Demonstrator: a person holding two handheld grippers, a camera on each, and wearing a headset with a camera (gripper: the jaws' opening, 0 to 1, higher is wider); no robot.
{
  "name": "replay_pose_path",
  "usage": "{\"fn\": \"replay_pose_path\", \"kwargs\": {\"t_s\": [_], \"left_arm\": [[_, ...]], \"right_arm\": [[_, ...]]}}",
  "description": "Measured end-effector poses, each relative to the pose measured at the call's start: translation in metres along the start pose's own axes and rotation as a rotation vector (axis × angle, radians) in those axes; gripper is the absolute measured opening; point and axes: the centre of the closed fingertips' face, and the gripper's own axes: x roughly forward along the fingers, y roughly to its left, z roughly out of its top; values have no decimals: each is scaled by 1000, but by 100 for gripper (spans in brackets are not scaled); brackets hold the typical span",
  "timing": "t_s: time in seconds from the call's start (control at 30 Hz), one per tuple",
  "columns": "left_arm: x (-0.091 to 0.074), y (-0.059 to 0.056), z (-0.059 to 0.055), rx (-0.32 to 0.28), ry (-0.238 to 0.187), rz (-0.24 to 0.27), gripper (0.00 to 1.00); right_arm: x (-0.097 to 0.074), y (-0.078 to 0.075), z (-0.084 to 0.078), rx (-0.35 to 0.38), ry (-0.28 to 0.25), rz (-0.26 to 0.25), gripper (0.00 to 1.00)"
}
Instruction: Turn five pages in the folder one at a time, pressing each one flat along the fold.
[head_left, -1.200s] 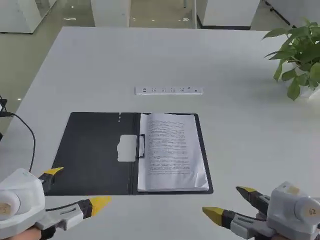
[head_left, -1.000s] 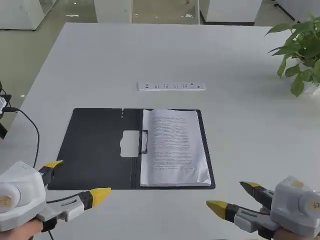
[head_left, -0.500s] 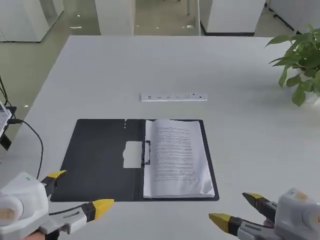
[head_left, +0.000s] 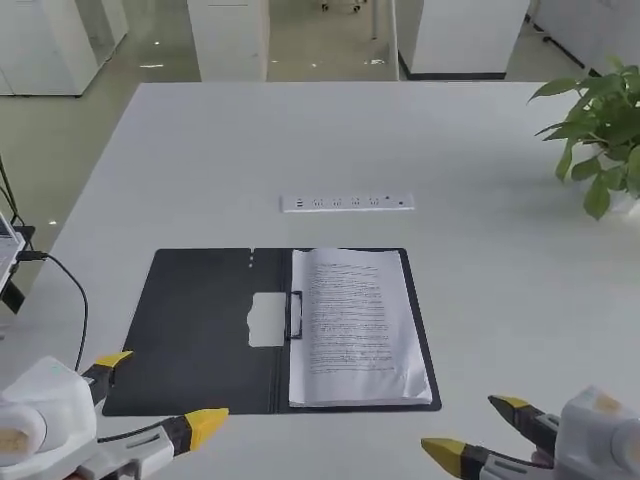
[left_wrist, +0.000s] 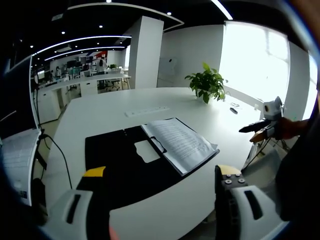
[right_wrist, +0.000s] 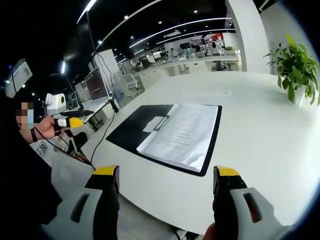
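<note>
The left gripper, white-bodied with yellow-tipped jaws, hangs at the near left edge of the white table with its jaws spread wide and nothing between them. In its own view the two yellow tips stand far apart, and the table edge and the folder show through the gap. The right gripper, of the same make, hangs at the near right, off the near edge of the table. Its jaws are also wide apart and hold nothing. Neither gripper touches the folder or the paper.

Beyond and between the two grippers lies the flat black folder, open on the table with its near edge close to the table's near edge. Its left half is bare black cover, apart from a pale rectangular patch beside the fold. A slim dark clip stands along the fold. To the right of the clip, a stack of white printed pages covers the folder's right half and lies flat with its top sheet face up. At the stack's near right corner the sheet edges fan out a little.

Past the folder's far edge, a long white power strip lies across the table, apart from the folder. At the far right stands a green leafy potted plant. A thin black cable curves over the table's left edge, near the left gripper.
</note>
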Motion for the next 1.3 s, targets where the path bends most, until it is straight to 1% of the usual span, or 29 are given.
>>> {"fn": "replay_pose_path", "kwargs": {"t_s": [0.1,0.2,0.33,0.4,0.5,0.63,0.8,1.0,1.13,1.3], "left_arm": [[0,0,2,-3,-8,2,87],[-1,1,2,-8,-13,5,87],[-2,0,-2,-5,-6,1,87],[-2,1,-3,-5,-5,2,87],[-3,2,-3,-15,-12,3,87],[-1,-1,-4,-15,-12,-7,87],[7,-7,-5,1,3,-31,87],[20,-14,5,20,3,-64,87],[32,-21,11,42,8,-96,86],[54,-34,17,78,22,-148,86]], "right_arm": [[0,-1,1,5,-3,0,76],[-1,0,1,-6,2,-1,76],[-1,-1,4,-2,-8,-5,76],[-1,-2,3,0,-9,-7,76],[-1,-2,-1,-1,5,-9,76],[-3,-2,-3,5,10,-17,75],[-3,-4,-2,14,4,-24,75],[-2,-8,-5,17,12,-26,74],[0,-10,-4,23,12,-27,74],[1,-12,-4,26,16,-24,74]]}}
